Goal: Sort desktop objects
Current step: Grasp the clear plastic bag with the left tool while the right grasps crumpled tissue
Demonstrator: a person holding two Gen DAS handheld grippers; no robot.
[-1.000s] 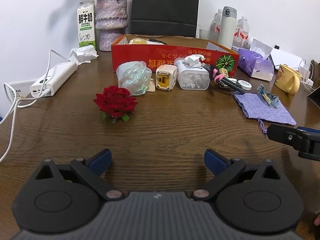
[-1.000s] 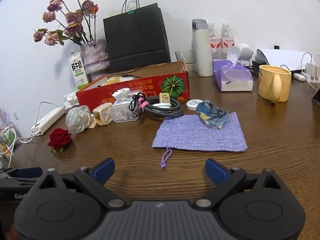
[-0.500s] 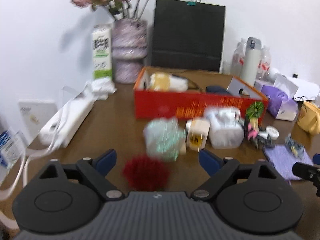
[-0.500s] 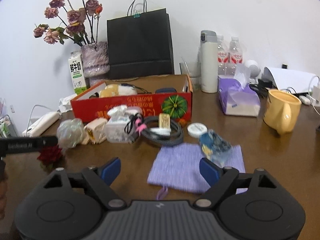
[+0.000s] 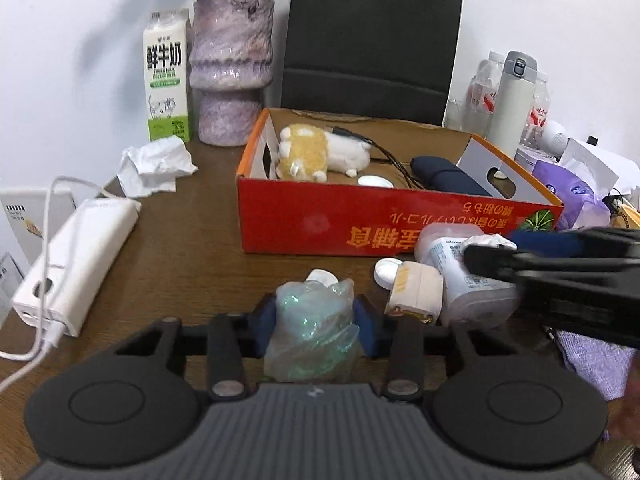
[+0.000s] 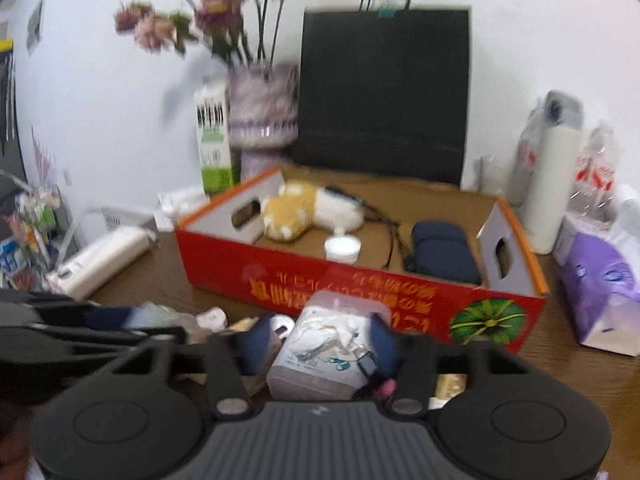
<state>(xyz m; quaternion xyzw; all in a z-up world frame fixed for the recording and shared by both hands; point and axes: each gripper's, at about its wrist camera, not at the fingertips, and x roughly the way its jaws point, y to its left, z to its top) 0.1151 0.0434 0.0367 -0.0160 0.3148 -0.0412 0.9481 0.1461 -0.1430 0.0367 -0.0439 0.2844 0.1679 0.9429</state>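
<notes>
Closing on two items at once: the left gripper [image 5: 315, 322] is pinched around an iridescent plastic bundle [image 5: 312, 330], the right gripper [image 6: 316, 346] around a clear plastic container [image 6: 326, 354]; firm contact is best confirmed before each is lifted into the red cardboard box [image 5: 360, 224].

**Matte black grippers, blue-padded**

Both built alike. Left gripper [image 5: 316, 322]: ribbed grey housing at the base with a small pale mark at its middle, flanked by two black round discs, each with a raised ring. Black link bars fixed by silver screw heads, ending in dark blue finger pads [image 5: 365, 330]. Right gripper [image 6: 316, 340]: same grey ribbed centre, same black discs, silver screws, blue pads [image 6: 382, 340]; somewhat blurred.
</notes>
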